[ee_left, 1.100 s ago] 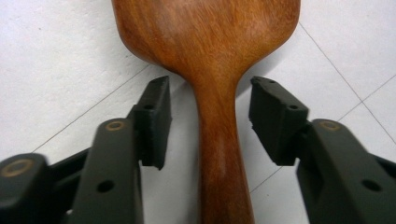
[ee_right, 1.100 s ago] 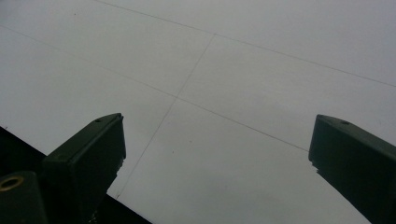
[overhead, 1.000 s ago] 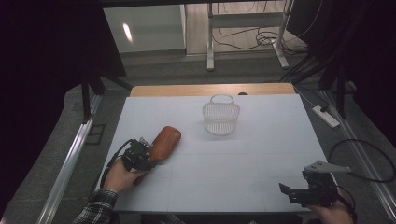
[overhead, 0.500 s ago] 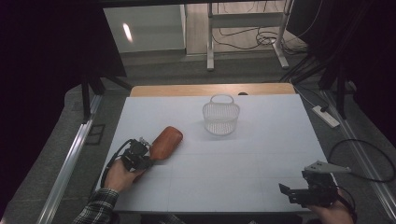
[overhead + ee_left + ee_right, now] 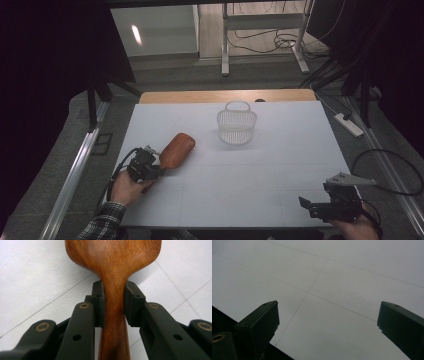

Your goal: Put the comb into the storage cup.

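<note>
- High view is showing my left gripper [image 5: 156,169] sitting near the left edge of the white table [image 5: 280,165], its jaws pinching the narrow handle of a wooden paddle brush [image 5: 176,150] whose broad head is lying just ahead of the tips, angled away toward the far right.
- Left gripper view is cutting the brush [image 5: 113,277] off at the top, so I am seeing only the neck and the lower part of the head; both pads are pressing flat against the handle, one on each side, and I cannot tell whether bristles are facing down.
- My left hand [image 5: 125,187] is covering the back of that gripper, and its cable is looping off to the outside.
- A white mesh basket [image 5: 236,125] is standing well ahead and to the right of the brush, near the far edge, with bare table lying between them.
- My right gripper [image 5: 312,205] is resting at the near right corner, close to the table's near edge, jaws spread wide and holding nothing.
- Right gripper view [image 5: 327,322] is showing bare white surface between the two tips, with the dark drop past the table edge showing at the lower left corner.
- Between my two grippers the near half of the table is lying open.
</note>
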Motion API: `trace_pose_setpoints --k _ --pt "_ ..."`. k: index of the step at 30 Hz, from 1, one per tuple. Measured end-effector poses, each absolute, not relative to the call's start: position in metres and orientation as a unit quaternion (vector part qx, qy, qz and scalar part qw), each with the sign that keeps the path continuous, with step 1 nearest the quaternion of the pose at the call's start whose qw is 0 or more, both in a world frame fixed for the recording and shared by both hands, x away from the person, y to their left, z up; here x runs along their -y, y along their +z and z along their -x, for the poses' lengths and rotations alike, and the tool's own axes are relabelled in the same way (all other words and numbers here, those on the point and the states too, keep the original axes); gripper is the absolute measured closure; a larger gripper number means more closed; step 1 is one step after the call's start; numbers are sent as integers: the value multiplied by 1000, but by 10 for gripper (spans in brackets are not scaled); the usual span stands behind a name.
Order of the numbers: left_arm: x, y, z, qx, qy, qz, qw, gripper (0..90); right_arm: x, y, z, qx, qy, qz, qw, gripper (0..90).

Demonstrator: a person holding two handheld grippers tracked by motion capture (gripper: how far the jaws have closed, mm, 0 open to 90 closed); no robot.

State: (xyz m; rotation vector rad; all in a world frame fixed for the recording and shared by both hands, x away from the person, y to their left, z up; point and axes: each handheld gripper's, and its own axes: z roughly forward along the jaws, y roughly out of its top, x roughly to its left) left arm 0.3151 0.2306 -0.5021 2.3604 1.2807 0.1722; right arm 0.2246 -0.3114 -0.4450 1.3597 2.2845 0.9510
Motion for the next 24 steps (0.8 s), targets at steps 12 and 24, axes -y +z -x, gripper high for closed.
trace_pose_setpoints --k 12,24 --pt "-234 -490 -305 -447 74 -848 274 726 311 -445 -224 -799 334 -474 160 39" --pt "-234 -479 -295 -439 87 -839 309 725 311 -444 -224 -801 336 -469 160 32"
